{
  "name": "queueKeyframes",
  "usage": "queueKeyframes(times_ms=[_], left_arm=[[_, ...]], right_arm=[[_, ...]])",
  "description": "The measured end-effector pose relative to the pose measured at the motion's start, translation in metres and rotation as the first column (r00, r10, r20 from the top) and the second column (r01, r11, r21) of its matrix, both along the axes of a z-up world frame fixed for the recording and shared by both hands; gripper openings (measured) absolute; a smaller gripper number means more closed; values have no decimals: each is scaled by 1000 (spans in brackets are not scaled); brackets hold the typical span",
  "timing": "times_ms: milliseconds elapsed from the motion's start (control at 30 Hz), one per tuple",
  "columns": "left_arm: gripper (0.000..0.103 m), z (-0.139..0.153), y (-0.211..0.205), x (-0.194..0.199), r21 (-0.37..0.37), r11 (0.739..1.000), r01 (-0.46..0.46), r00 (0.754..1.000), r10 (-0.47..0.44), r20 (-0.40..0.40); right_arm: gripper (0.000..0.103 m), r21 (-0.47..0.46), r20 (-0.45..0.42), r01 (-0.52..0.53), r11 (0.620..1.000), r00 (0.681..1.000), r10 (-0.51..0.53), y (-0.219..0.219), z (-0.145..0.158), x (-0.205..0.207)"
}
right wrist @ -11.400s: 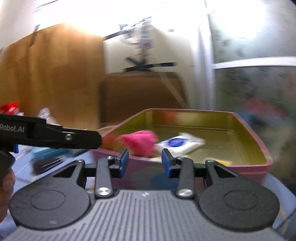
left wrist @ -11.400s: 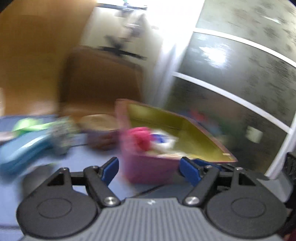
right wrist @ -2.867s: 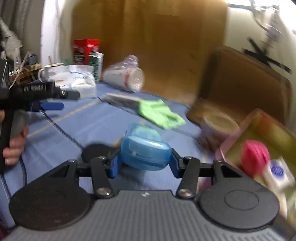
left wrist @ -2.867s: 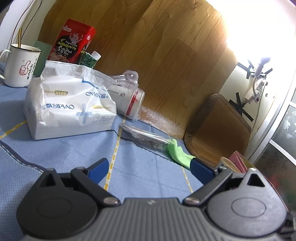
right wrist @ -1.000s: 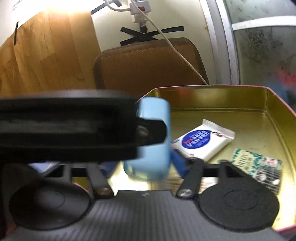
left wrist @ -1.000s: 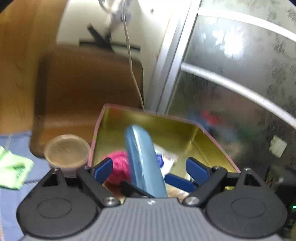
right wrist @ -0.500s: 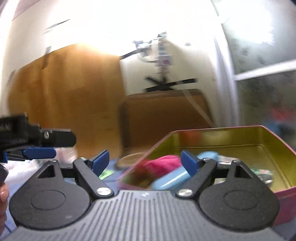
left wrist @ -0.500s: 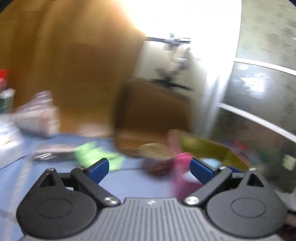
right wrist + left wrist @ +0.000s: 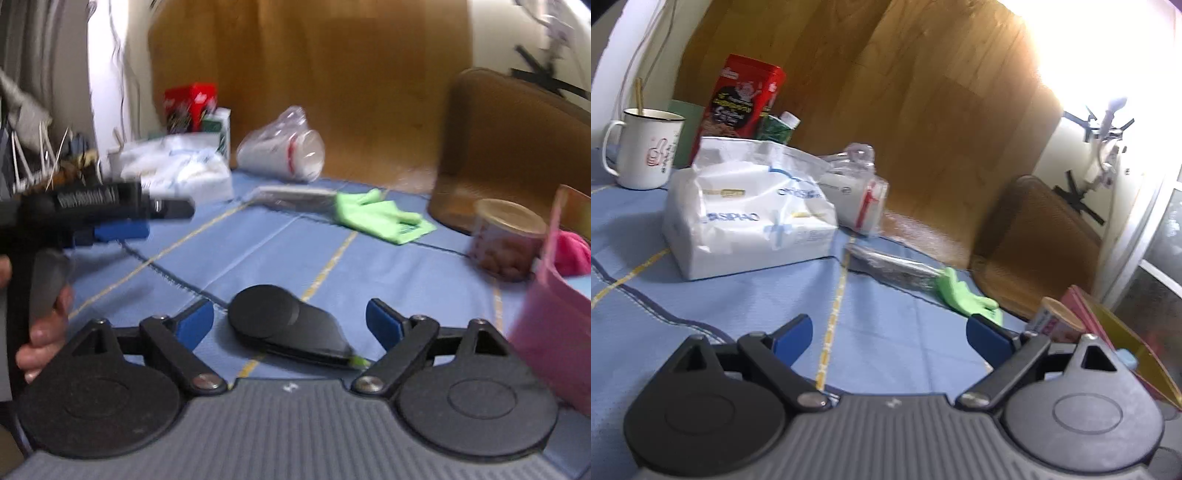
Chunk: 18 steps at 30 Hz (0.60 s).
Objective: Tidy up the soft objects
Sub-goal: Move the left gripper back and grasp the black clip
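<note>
My left gripper [image 9: 890,332] hovers over bare blue cloth; its jaws are closing slightly with nothing between them. A green glove [image 9: 964,295] lies just beyond its right finger, and a white tissue pack [image 9: 750,218] sits far left. My right gripper [image 9: 290,325] is opening, its pads touching nothing; a flat black object [image 9: 258,314] lies on the cloth under the gap. The pink tin [image 9: 554,302] stands at the right edge with a pink woolly ball [image 9: 572,251] inside. The green glove [image 9: 380,218] lies ahead. A hand [image 9: 40,332] holds the left gripper [image 9: 147,221] at the left.
A round can [image 9: 506,236] stands beside the tin. A bagged stack of cups [image 9: 284,151] lies near the wooden wall, with a clear wrapped packet [image 9: 894,266] in front. A mug [image 9: 646,151] and a red box [image 9: 742,99] stand at the back left. A brown chair back [image 9: 509,147] rises behind the can.
A second ago the right gripper held the blue case over the tin; it then let go and the case lay in the tin. Both views have swung left to the cloth.
</note>
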<state>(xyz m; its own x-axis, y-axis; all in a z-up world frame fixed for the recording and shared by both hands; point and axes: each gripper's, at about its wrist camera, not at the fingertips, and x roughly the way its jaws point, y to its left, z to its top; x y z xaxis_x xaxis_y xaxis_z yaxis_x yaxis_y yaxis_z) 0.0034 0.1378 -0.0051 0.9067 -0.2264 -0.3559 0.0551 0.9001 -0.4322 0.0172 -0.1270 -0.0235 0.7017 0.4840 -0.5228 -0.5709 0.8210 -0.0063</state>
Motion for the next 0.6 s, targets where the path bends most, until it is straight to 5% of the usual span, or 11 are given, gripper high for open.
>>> queueKeyframes(times_ms=[67, 167, 333, 367, 600], left_arm=[[94, 0, -1, -1, -5, 1000, 13, 1000, -13, 9], [95, 0, -2, 1, -3, 1000, 28, 1000, -28, 0], [96, -3, -5, 2, 14, 999, 37, 999, -37, 0], [97, -3, -6, 3, 15, 999, 42, 999, -42, 0], [101, -6, -8, 12, -36, 987, 155, 985, -157, -74]], right_arm=[[91, -57, 0, 9, 998, 1000, -9, 6, -6, 2], [91, -26, -39, 5, 1000, 999, -6, -4, -12, 3], [60, -11, -31, -12, 1000, 999, 12, -11, -9, -3], [44, -2, -33, -12, 1000, 999, 12, -10, -9, -3], [42, 146, -110, 39, 988, 994, -23, -19, -10, -8]])
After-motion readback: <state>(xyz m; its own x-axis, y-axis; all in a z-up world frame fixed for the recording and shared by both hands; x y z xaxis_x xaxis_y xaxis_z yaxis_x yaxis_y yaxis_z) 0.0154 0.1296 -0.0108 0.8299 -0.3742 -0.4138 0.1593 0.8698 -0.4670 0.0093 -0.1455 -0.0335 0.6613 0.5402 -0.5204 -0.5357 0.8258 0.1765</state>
